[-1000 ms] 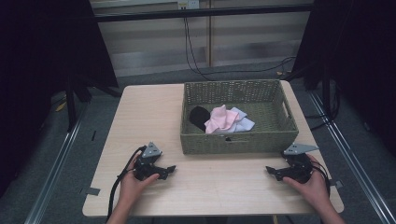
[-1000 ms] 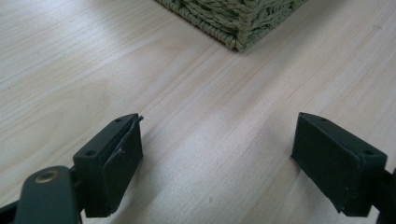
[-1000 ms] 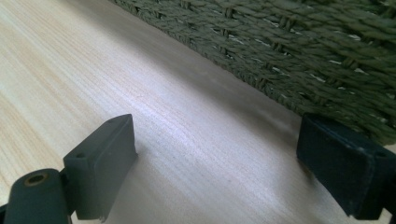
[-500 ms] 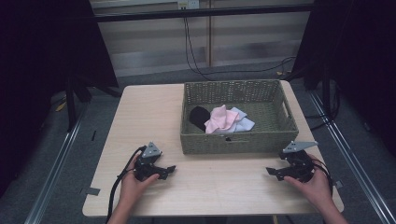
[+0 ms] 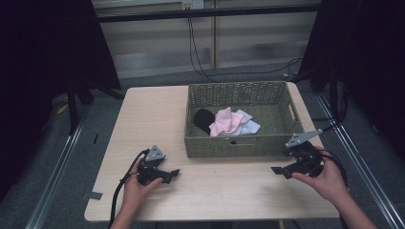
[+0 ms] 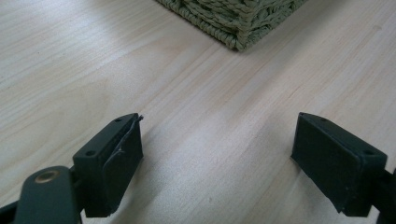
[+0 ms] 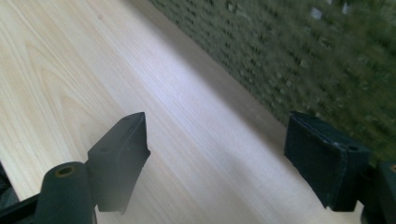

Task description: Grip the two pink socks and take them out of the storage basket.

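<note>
Right gripper (image 5: pixel 279 170) has risen beside the green wicker basket (image 5: pixel 239 147).

- My right gripper (image 5: pixel 282 170) has lifted off the table (image 5: pixel 143 124) and now sits higher beside the basket (image 5: pixel 237 145), near its front right corner.
- Its jaws have just been closing slightly, with nothing between them.
</note>
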Tool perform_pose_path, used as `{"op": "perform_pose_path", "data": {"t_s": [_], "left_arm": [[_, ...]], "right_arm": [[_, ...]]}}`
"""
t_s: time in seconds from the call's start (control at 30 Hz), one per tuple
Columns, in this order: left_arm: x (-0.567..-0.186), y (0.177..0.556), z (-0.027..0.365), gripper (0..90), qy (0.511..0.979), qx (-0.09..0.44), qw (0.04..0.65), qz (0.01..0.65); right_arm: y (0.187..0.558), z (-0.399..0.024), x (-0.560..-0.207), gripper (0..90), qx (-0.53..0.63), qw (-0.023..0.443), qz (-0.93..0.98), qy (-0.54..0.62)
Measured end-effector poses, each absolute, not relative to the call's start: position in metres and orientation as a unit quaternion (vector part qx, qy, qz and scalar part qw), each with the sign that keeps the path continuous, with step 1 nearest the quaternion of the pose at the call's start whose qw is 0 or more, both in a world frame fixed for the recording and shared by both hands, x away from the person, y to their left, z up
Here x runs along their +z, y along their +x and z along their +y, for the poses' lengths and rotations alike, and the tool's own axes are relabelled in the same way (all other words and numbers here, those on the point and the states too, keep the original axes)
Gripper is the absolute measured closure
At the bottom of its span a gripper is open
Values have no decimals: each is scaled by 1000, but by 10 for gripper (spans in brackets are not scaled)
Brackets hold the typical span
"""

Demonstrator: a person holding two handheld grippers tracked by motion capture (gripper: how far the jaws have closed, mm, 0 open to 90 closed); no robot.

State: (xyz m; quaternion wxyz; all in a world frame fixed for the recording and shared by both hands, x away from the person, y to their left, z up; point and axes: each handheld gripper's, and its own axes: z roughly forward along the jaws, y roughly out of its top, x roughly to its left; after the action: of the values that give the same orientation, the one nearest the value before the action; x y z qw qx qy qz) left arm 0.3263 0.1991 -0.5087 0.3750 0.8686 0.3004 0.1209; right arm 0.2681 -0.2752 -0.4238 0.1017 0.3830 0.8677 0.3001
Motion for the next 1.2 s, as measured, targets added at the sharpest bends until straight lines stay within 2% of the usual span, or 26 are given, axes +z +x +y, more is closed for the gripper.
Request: {"op": "perform_pose_path", "data": {"t_s": [0.37, 0.7, 1.0, 1.2], "left_arm": [[-509, 326, 199, 157, 870, 121, 374, 299], [-509, 326, 199, 157, 870, 121, 374, 299], [-509, 326, 199, 157, 870, 121, 374, 299], [-509, 325, 199, 157, 869, 119, 376, 297]], "right_arm": [[290, -261, -380, 212, 294, 84, 877, 370], [318, -246, -349, 218, 291, 88, 881, 363], [355, -236, -337, 226, 300, 99, 870, 378], [378, -230, -344, 226, 289, 93, 869, 391]]}}
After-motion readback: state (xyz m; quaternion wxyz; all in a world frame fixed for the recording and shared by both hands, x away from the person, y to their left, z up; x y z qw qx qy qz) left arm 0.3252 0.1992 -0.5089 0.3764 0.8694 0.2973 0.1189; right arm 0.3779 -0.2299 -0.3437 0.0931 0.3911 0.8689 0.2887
